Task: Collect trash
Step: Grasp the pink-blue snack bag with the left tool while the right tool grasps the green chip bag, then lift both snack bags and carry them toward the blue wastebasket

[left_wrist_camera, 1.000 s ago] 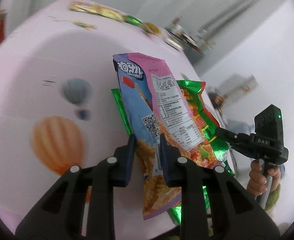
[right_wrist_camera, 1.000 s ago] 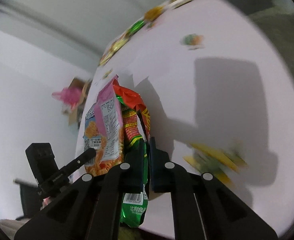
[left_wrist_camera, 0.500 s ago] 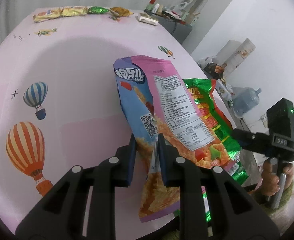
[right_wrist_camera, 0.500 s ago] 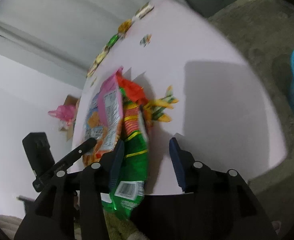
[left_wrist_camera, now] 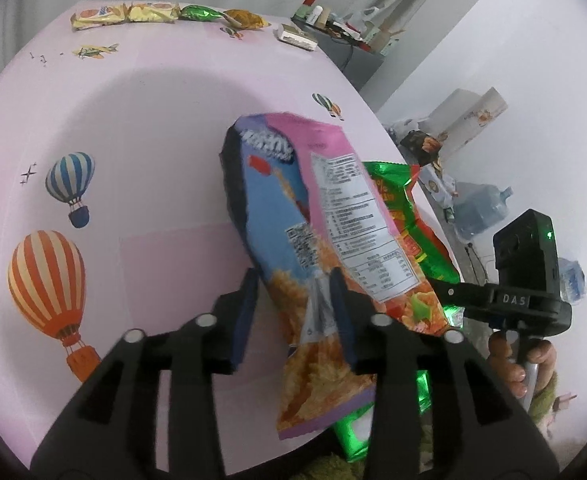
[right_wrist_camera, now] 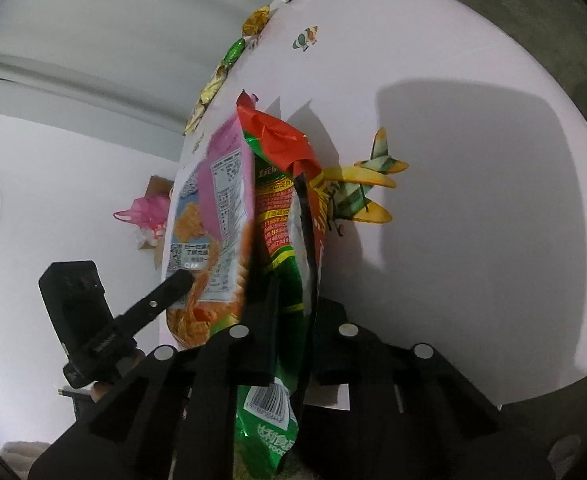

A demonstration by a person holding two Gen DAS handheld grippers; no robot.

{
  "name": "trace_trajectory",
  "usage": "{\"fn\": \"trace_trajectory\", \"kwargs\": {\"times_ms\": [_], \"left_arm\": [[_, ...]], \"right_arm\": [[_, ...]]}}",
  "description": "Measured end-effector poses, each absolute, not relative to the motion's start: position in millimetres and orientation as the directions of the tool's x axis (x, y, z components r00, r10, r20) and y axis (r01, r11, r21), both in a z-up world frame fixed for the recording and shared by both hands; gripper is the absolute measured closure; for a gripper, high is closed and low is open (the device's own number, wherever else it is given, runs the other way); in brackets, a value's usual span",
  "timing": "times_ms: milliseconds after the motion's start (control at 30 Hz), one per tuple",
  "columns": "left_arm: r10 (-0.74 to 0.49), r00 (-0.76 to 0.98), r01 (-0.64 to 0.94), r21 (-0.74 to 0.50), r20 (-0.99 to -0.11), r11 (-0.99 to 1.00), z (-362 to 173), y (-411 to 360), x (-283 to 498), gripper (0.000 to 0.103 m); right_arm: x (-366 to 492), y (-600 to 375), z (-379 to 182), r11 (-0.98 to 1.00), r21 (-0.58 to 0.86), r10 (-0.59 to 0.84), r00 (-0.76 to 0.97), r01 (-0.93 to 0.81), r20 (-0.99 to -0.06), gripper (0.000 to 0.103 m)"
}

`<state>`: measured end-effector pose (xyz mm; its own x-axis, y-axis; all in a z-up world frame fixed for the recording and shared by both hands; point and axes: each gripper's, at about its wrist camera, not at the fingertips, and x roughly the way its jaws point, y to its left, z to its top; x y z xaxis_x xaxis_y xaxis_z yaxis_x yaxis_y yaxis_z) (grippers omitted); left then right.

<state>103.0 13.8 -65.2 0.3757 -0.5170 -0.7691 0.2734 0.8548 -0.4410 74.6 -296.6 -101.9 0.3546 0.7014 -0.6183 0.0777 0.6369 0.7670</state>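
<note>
pink bag (left_wrist_camera: 317,248): light, crinkly, slippery; take the bottom seam.
left gripper (left_wrist_camera: 293,312): just opened, jaws apart around pink bag.
right gripper (right_wrist_camera: 293,320): just closed, clamped on green bag (right_wrist_camera: 285,280).

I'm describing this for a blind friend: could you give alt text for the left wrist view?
A pink-and-blue snack bag stands between the parted fingers of the left gripper, above a pink table printed with balloons. A green-and-red bag sits behind it, with the right gripper's body alongside.

The left hand-held gripper (left_wrist_camera: 293,312), jaws just opening, straddles the pink snack bag (left_wrist_camera: 313,216).
</note>
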Motion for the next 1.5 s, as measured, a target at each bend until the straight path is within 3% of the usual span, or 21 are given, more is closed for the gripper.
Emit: {"fn": "trace_trajectory", "kwargs": {"times_ms": [333, 600, 767, 1500], "left_arm": [[-0.437, 0.353, 0.215, -0.383, -0.827, 0.899, -74, 8, 114, 0.062], [-0.373, 0.396, 0.270, -0.282, -0.839, 0.921, -68, -4, 108, 0.084], [-0.358, 0.424, 0.286, -0.252, -0.832, 0.925, -61, -5, 104, 0.089], [-0.340, 0.545, 0.328, -0.178, -0.767, 0.928, -27, -9, 88, 0.092]], "right_arm": [[74, -295, -103, 0.661, 0.747, 0.683, 0.361, 0.066, -0.635, 0.091], [70, -295, -102, 0.665, 0.744, 0.675, 0.372, 0.068, -0.637, 0.092], [67, -296, -101, 0.665, 0.743, 0.668, 0.385, 0.075, -0.637, 0.092], [50, -318, -84, 0.649, 0.754, 0.638, 0.468, 0.102, -0.612, 0.097]]}}
